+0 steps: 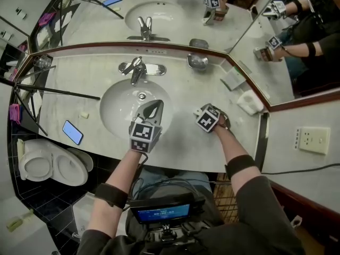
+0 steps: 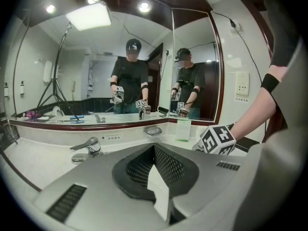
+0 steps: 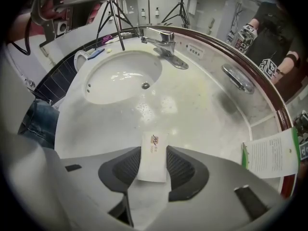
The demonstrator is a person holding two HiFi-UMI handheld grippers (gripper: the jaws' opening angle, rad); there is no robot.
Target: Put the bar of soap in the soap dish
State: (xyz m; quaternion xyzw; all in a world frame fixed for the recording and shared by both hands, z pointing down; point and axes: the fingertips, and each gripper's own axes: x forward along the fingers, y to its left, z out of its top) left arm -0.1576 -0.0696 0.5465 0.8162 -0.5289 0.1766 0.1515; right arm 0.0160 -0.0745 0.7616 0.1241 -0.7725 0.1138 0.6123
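A white wrapped bar of soap [image 3: 153, 150] with a small logo lies flat on the marble counter, right of the sink. My right gripper [image 3: 153, 166] points steeply down over it, and its dark pads press against the bar's two long sides. In the head view the right gripper [image 1: 219, 122] and hand hide the soap. The metal soap dish [image 1: 197, 61] sits at the back of the counter by the mirror, also visible as the soap dish [image 3: 236, 78] far beyond the jaws. My left gripper [image 1: 151, 110] hovers over the basin, shut on a thin white scrap [image 2: 158, 192].
A chrome faucet [image 1: 135, 69] stands behind the oval sink basin [image 1: 119, 110]. A blue phone [image 1: 72, 132] lies on the counter's left, a printed card [image 3: 269, 153] and a white holder [image 1: 249, 102] on its right. A tripod leg [image 1: 58, 92] crosses the left counter. The toilet [image 1: 48, 166] is below left.
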